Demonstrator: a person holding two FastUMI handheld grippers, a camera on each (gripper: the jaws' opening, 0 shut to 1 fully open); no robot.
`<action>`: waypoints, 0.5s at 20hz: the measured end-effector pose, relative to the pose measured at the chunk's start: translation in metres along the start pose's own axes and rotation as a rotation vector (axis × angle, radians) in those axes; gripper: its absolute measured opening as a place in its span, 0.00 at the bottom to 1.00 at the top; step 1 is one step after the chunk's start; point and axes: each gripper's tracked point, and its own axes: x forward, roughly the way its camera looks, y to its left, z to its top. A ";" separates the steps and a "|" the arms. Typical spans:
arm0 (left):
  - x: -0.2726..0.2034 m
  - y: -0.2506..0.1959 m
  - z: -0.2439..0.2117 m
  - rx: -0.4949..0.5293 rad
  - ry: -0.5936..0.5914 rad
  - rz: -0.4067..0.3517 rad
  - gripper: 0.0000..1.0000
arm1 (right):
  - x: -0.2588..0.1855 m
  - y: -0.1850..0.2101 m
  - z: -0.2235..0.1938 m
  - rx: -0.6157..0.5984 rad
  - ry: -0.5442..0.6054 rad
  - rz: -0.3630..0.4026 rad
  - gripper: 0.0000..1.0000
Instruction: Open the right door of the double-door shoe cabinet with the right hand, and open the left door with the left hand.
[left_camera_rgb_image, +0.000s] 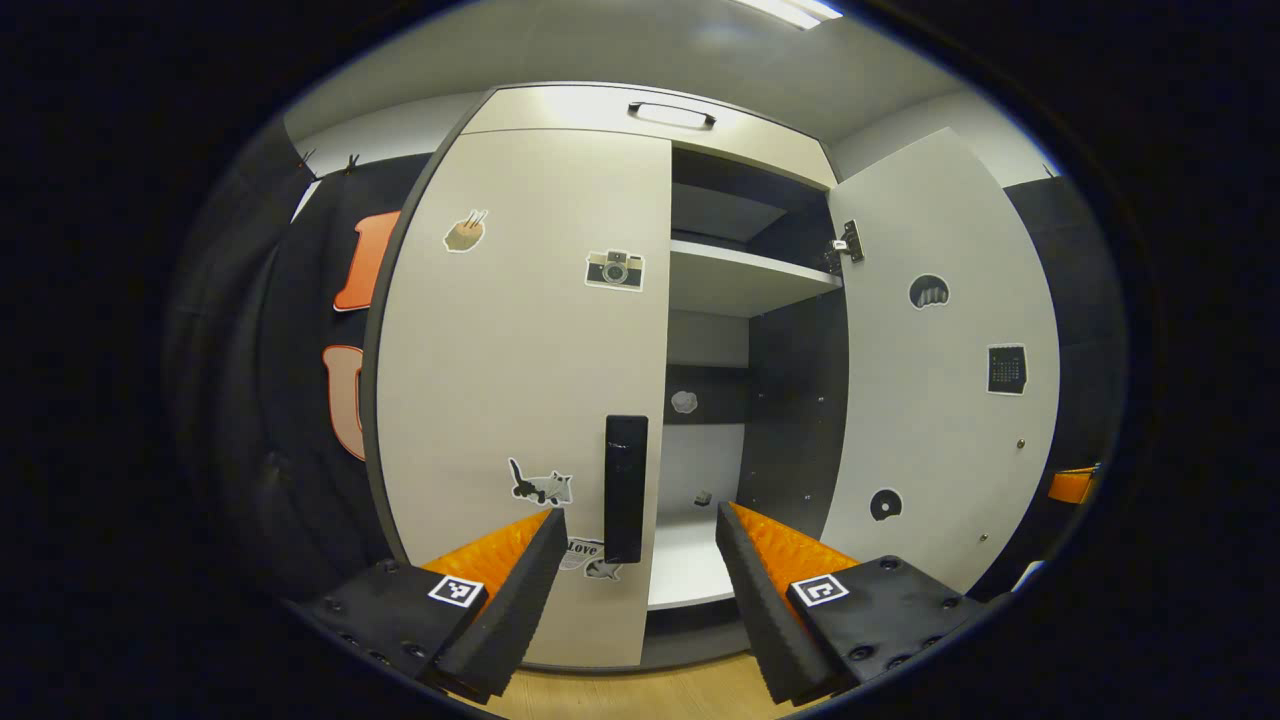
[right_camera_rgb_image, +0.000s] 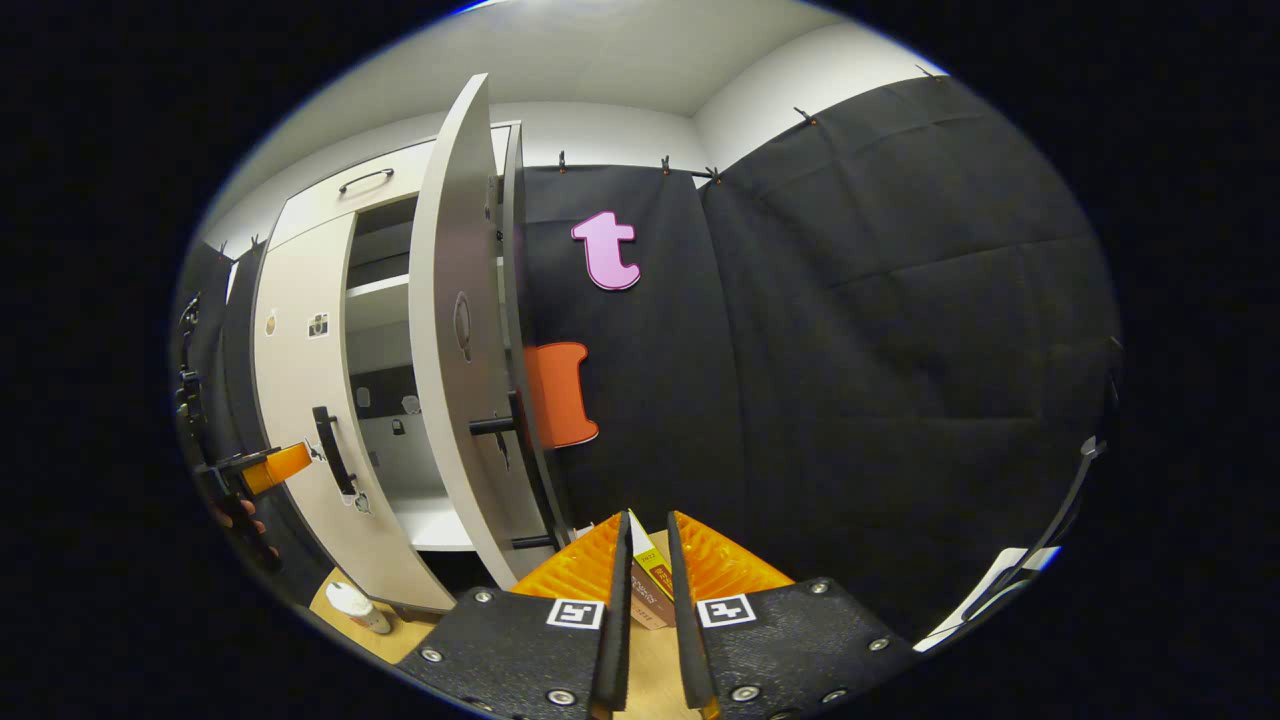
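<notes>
The left gripper (left_camera_rgb_image: 640, 560) points level at the shoe cabinet (left_camera_rgb_image: 600, 110) with its fingers spread wide, straddling the black handle (left_camera_rgb_image: 625, 488) on the closed left door (left_camera_rgb_image: 520, 380), which stands close ahead of the tips. The right door (left_camera_rgb_image: 940, 370) is swung fully out, baring shelves (left_camera_rgb_image: 745, 280) and an open gap beside the left door's free edge. The right gripper (right_camera_rgb_image: 647, 590), fingers nearly together and holding nothing, faces the black cloth wall (right_camera_rgb_image: 850, 350) just past that door's edge, above a small box (right_camera_rgb_image: 652, 590) on the wooden floor (right_camera_rgb_image: 640, 680).

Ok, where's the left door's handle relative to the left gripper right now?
In the left gripper view the handle stands upright at the closed left door's right edge, just ahead of the open left gripper, nearer its left finger and not yet between the fingers.
</notes>
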 end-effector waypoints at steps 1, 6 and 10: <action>0.002 -0.001 -0.003 -0.002 0.008 0.000 0.96 | 0.001 -0.002 0.000 -0.001 0.003 0.001 0.24; 0.029 0.003 -0.009 0.000 0.036 0.008 0.96 | 0.002 -0.012 0.002 -0.038 -0.004 -0.023 0.42; 0.052 0.018 -0.017 0.062 0.081 0.045 0.96 | 0.007 -0.007 0.000 -0.062 0.008 -0.001 0.54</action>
